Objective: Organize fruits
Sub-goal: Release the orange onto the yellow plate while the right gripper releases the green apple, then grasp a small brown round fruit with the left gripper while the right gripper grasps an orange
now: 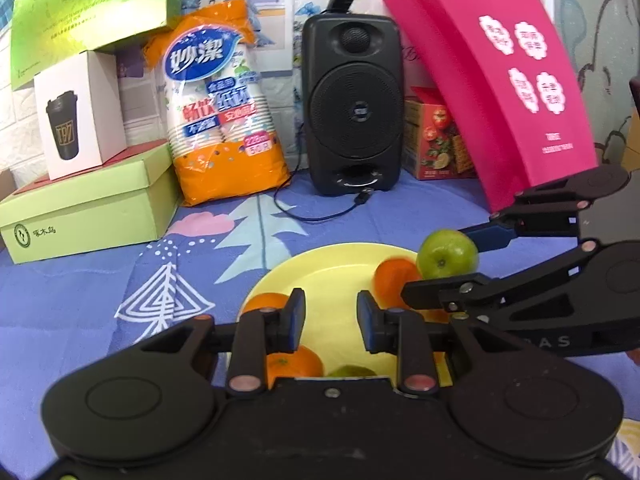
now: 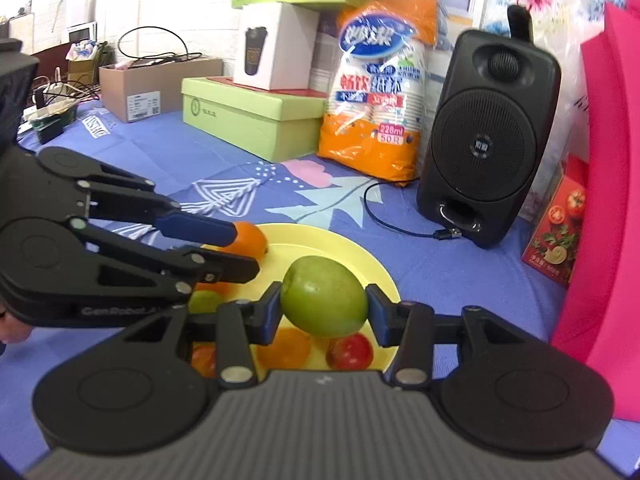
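Closest to the right wrist camera, the right gripper point(image 2: 324, 312) pinches a green apple point(image 2: 324, 302) between its two pads, holding it above the near part of a yellow plate point(image 2: 360, 256). Beneath the apple on the plate lie a red fruit point(image 2: 350, 351), an orange point(image 2: 286, 347) beside it, and another orange-red fruit point(image 2: 203, 360) partly hidden behind the gripper's left finger; a second green fruit point(image 2: 204, 302) shows just behind that. From the left the left gripper point(image 2: 244, 250) reaches over the plate with its jaws spread and nothing between them, its upper finger covering part of a further orange point(image 2: 252, 238) at the far rim. In the left wrist view, that gripper point(image 1: 330, 322) hangs over the plate point(image 1: 332, 276) with oranges on either side of its fingers, so the plate's count is uncertain: at least three oranges, one red fruit and one green fruit besides the held apple point(image 1: 447, 254). Beyond the plate, on the blue patterned tablecloth point(image 2: 440, 264), a black cable point(image 2: 400, 228) runs to one black speaker point(image 2: 486, 136). To its left stands an orange bag of paper cups point(image 2: 378, 92), then a green box point(image 2: 256, 116) with a white cup box point(image 2: 272, 46) on top. One pink bag point(image 2: 612, 200) and a red carton point(image 2: 560, 228) stand on the right.
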`<state>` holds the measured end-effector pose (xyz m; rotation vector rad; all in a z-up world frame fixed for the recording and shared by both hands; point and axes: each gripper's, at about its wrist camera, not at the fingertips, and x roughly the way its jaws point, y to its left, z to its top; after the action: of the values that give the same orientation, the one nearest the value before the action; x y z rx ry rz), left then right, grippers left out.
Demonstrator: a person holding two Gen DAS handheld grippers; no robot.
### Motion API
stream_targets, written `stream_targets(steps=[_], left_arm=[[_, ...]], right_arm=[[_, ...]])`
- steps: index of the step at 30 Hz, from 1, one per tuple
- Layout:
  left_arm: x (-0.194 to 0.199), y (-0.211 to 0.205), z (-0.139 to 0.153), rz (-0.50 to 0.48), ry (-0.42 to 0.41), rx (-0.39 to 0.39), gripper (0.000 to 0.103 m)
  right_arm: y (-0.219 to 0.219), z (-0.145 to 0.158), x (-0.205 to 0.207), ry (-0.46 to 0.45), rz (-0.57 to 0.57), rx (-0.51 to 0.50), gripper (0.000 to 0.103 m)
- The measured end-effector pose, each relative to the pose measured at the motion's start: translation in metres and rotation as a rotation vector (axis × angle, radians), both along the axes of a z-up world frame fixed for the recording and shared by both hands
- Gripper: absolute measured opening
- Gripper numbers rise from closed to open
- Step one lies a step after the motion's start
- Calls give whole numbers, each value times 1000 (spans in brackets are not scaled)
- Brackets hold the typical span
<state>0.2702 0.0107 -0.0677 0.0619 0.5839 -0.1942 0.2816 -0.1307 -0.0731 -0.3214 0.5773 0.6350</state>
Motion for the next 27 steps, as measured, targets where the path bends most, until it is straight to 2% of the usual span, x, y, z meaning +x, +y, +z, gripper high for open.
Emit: stream_targets(steps=[9,18,25,27], left_arm=[[-17,14,-4,31,-4,-6,29],[-58,19,6,45,-25,-7,29],[-90,9,2,14,6,-9,29],[-98,5,0,3,16,-10,29]], right_arm=[[16,-15,16,25,29,-17,43],[2,9,-9,-35,18,17,43],[-27,16,-45,-42,-19,37,44],[-36,14,-57,-34,-37,52,48]])
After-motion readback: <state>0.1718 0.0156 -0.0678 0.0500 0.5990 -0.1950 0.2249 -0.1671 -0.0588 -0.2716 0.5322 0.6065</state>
